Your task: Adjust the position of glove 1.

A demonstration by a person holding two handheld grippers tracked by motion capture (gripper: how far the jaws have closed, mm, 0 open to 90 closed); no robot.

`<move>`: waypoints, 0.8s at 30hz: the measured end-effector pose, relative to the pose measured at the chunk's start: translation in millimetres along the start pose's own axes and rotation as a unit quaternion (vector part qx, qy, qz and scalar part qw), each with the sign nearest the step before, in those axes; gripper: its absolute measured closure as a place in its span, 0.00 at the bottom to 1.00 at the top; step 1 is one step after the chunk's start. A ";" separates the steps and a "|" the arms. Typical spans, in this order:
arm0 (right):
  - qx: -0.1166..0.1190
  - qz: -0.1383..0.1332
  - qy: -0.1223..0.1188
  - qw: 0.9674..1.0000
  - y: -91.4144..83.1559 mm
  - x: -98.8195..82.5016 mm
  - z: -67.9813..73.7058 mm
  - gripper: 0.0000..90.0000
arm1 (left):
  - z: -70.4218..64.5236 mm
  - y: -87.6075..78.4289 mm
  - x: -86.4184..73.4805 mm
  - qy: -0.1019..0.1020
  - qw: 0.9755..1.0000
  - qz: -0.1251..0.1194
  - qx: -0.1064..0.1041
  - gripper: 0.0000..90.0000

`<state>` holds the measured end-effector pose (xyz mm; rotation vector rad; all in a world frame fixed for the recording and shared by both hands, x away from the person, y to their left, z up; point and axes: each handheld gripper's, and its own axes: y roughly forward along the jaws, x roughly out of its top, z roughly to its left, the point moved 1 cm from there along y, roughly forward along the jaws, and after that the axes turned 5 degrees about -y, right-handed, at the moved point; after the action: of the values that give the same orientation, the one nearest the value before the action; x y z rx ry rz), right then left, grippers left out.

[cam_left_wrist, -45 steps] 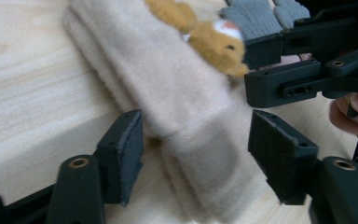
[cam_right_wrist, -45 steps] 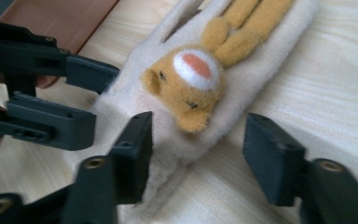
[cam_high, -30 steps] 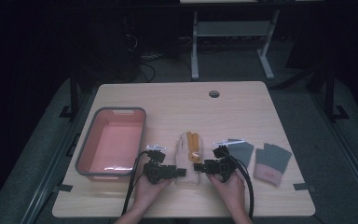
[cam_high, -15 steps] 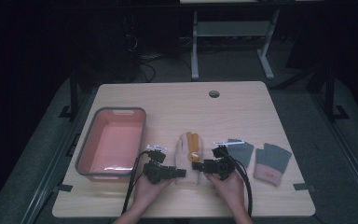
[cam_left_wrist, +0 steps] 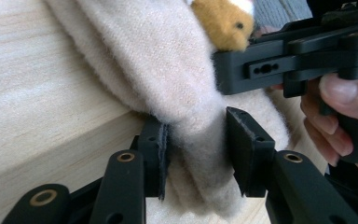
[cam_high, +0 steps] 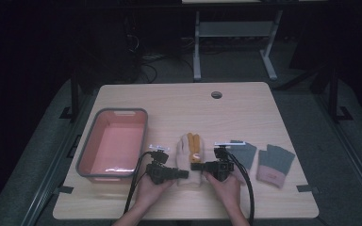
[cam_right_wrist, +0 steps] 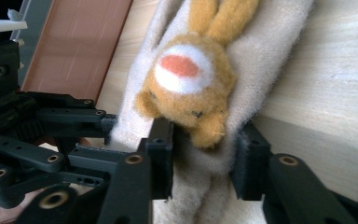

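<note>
While both grippers, left (cam_high: pixel 183 173) and right (cam_high: pixel 195 165), are closing their jaws on the beige mitten (cam_high: pixel 189 160) near the tabletop's front edge, the lifting is still waiting.

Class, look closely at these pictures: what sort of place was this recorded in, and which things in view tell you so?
Probably a lab or workshop set up for recording, not a home. A plain wooden table with a cable hole stands in a dark room, cables trail across the floor behind it, and a metal-framed bench stands farther back.

Fuzzy cream fleece mitten (cam_left_wrist: pixel 158 70), plush orange animal face (cam_right_wrist: pixel 191 93), matt pale wood table (cam_high: pixel 179 101), smooth pink plastic tub (cam_high: pixel 113 141)
</note>
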<state>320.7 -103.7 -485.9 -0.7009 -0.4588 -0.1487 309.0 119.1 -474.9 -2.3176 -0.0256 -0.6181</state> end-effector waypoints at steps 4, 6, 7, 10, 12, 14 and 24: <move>0.004 0.008 -0.001 1.000 1.7 2.3 -1.6 0.81 | 0.9 0.4 0.9 -0.009 1.000 -0.004 -0.006 0.71; 0.013 0.009 0.000 1.000 1.0 3.3 -2.5 0.85 | 0.5 0.3 1.3 -0.008 1.000 -0.006 -0.008 0.73; 0.013 0.009 0.000 1.000 1.0 3.3 -2.5 0.85 | 0.5 0.3 1.3 -0.008 1.000 -0.006 -0.008 0.74; 0.017 0.014 -0.004 1.000 -2.1 5.2 -1.8 0.88 | 1.7 0.2 2.3 -0.017 1.000 -0.006 -0.018 0.75; 0.020 0.013 0.000 1.000 -3.3 5.4 -1.1 0.89 | 1.9 -0.2 2.5 -0.020 1.000 -0.006 -0.021 0.76; 0.017 0.010 -0.007 1.000 -4.0 5.2 -0.7 0.89 | 0.6 -0.7 2.2 -0.017 1.000 -0.008 -0.020 0.76; 0.021 0.003 -0.018 1.000 -15.7 9.3 7.2 0.90 | -8.8 -7.5 7.3 -0.001 0.999 -0.017 -0.028 0.77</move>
<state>322.0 -110.6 -467.6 -0.6635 -0.4934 -0.1211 310.3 117.7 -461.4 -2.3763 -0.0495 -0.6422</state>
